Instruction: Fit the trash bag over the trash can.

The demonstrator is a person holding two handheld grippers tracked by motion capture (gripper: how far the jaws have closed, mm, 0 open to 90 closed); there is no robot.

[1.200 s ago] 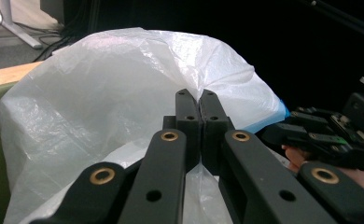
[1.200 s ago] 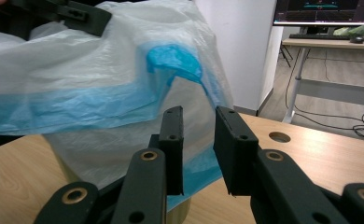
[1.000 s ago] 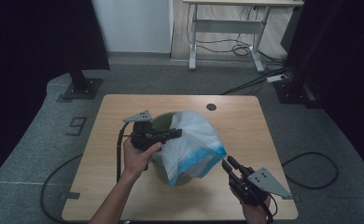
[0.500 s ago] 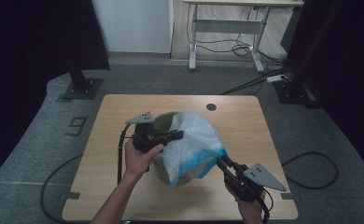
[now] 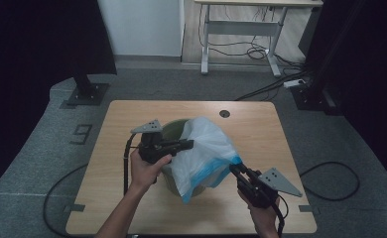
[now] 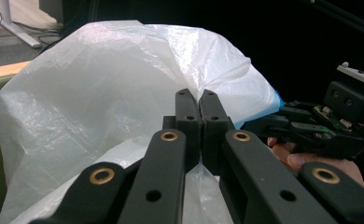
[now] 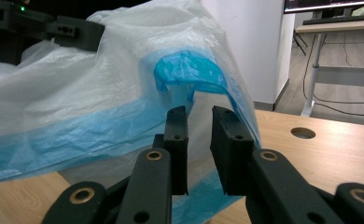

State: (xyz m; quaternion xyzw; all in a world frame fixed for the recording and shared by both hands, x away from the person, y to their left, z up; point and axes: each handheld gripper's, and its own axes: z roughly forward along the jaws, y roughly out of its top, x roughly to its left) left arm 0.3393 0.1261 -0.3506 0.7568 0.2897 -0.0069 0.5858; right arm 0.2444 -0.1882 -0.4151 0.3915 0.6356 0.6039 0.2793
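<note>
A green bin (image 5: 173,128) stands mid-table with a white plastic bag (image 5: 206,148) draped over it; the bag has a blue band (image 7: 187,70) along its edge. My left gripper (image 5: 188,144) reaches over the bin from the left and is shut on a fold of the bag's film (image 6: 101,84), jaws pinched together (image 6: 199,100). My right gripper (image 5: 233,168) sits at the bag's lower right corner. Its jaws (image 7: 199,119) stand a little apart just under the blue band, with thin film in the gap and no pad pressing on it.
The wooden table (image 5: 266,129) has a round cable hole (image 5: 225,113) behind the bin. A metal-framed desk (image 5: 241,29) with cables stands farther back. Black stands and curtains flank both sides, and a cable loops on the floor at right (image 5: 330,178).
My right gripper has edged up and left toward the bag's blue edge. The left gripper and the bin have not moved.
</note>
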